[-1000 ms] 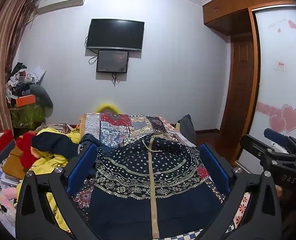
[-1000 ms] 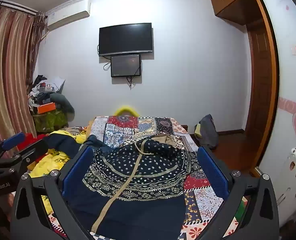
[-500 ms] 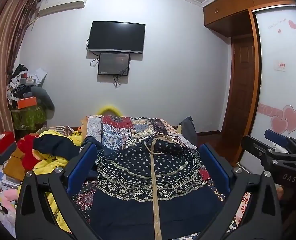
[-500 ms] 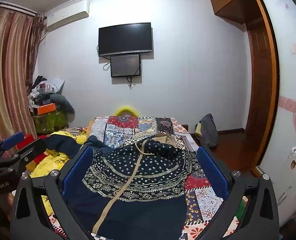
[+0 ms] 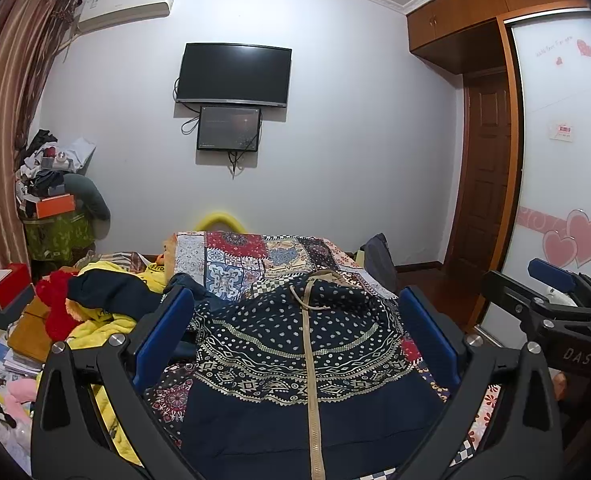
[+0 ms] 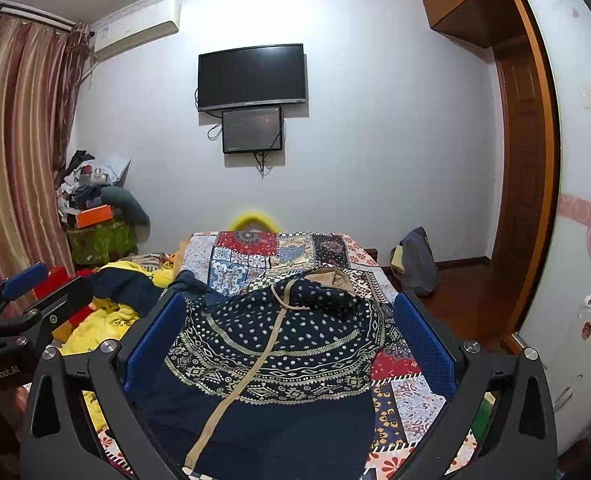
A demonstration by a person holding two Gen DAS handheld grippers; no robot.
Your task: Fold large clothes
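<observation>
Nearest in the left wrist view, the left gripper [image 5: 297, 334] stands with its blue-padded fingers [image 5: 163, 334] spread wide, holding nothing. Between and below them lies the navy patterned garment [image 5: 295, 360], spread flat on the patchwork bedspread [image 5: 255, 256], with a tan zipper strip [image 5: 313, 400] running straight down its middle from the collar toward the camera. The garment's plain navy lower part fills the space closest to the claw; its dotted and banded upper part lies just ahead of the fingertips.

The right gripper [image 6: 289, 336] is likewise opened wide and empty, hovering over the same garment [image 6: 279, 352], whose zipper strip [image 6: 239, 380] here slants toward the claw's left finger. Each claw shows at the edge of the other's view: the right one to the right of the left claw [image 5: 551, 312], the left one to the left of the right claw [image 6: 19, 312].

To the left of both claws, beside the garment, sits a heap of yellow, red and navy clothes [image 5: 95, 304]. Beyond the garment the bedspread runs to the bed's far end. Past it, on the far wall, hangs a dark television [image 5: 233, 74] with a smaller screen [image 5: 229, 128] just under it. To the far right stands a wooden door [image 5: 483, 168].
</observation>
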